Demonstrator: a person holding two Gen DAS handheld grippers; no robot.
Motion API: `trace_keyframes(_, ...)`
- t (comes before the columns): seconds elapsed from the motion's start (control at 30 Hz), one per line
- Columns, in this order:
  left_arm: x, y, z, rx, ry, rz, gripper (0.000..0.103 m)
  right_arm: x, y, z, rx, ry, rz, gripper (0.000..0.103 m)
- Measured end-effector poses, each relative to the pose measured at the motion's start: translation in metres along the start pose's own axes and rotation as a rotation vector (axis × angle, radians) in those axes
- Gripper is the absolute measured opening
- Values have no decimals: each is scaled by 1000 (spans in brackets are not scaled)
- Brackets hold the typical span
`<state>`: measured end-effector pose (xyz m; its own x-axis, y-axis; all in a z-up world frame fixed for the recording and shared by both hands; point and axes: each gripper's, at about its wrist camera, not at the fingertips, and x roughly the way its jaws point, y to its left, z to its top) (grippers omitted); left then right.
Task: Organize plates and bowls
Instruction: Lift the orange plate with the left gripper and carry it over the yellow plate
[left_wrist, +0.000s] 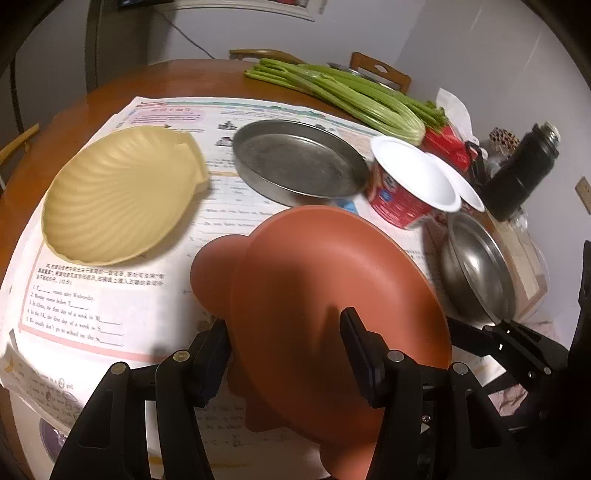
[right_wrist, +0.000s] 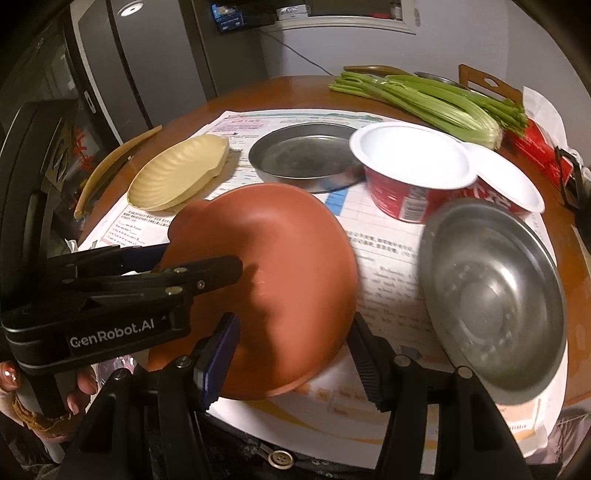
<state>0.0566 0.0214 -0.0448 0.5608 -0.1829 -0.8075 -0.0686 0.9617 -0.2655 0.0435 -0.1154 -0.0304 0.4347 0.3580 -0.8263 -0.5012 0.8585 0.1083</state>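
The left gripper (left_wrist: 286, 354) clamps the near rim of the terracotta plate (left_wrist: 332, 295), holding it tilted above the paper-covered round table (right_wrist: 258, 88). The right gripper (right_wrist: 295, 354) has its fingers around the same plate's near edge, and it cannot be told whether they press on it. Beyond lie a yellow shell dish (left_wrist: 122, 195) far left, a steel pan (left_wrist: 295, 162) and a steel bowl (right_wrist: 495, 295) right.

Three plates (right_wrist: 299, 157), three bowls (right_wrist: 412, 162)
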Motion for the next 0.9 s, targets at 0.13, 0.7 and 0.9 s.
trace_keyframes(0.13,1,8,6,-24,-12,12,59,5,7,6,-36,1,-4,61)
trace_keyframes(0.7,5,9,12,-15,-36,45,59,19,10,15,-72,-28,12,61)
trace_keyframes(0.9,-6,4,10,-8,-59,51,59,9,11,14,-65,-48,22,62)
